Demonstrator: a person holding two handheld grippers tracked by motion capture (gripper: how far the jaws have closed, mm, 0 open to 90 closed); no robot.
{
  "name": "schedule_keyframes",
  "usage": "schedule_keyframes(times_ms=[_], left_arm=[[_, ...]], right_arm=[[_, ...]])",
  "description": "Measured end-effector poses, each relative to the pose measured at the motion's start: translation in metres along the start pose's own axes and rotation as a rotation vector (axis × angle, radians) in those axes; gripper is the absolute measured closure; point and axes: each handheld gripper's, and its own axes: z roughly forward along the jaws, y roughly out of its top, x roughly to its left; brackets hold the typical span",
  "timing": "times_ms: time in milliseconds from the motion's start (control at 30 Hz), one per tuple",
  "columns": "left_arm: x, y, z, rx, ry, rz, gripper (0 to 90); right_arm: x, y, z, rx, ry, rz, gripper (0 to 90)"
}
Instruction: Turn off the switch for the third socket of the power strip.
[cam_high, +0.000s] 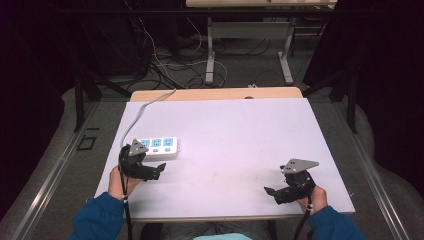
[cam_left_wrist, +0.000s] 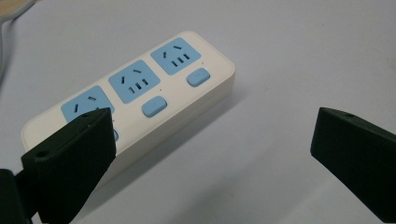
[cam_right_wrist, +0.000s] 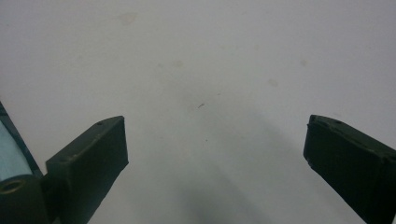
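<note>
Power strip (cam_high: 159, 146) beside left tool (cam_high: 161, 169), jaws wide.

Power strip (cam_high: 159, 146) by L gripper (cam_high: 159, 170)

This looks like a lab or recording room set up for test work rather than a home. A plain white worktop (cam_high: 225, 145) on a wooden base stands on a grey floor (cam_high: 65, 165), hemmed in by dark metal framing (cam_high: 80, 100) and black curtains (cam_high: 390, 75). Behind it, loose cables (cam_high: 165, 65) lie tangled on the floor beside the metal legs of a second desk (cam_high: 210, 55). A white power strip (cam_high: 159, 147) with blue sockets lies on the bare worktop.
</note>
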Motion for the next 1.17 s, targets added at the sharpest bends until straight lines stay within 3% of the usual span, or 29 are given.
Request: schedule_keyframes(times_ms=[367,900,1000,1167], left_arm=[[-0.004,-0.014,-0.014,-0.006,0.002,-0.008,0.2],[-0.015,-0.036,-0.037,-0.006,0.008,0.015,0.2],[-0.018,-0.040,-0.041,-0.005,0.015,0.019,0.2],[-0.018,-0.046,-0.044,-0.001,0.008,0.004,0.2]], right_arm=[[0.001,0.000,0.000,0.003,0.001,0.011,5.9],[0.000,0.000,-0.001,0.004,0.000,-0.005,6.1],[0.001,0.000,-0.002,0.010,0.002,0.010,6.0],[0.000,0.000,-0.001,0.004,-0.004,0.006,6.0]])
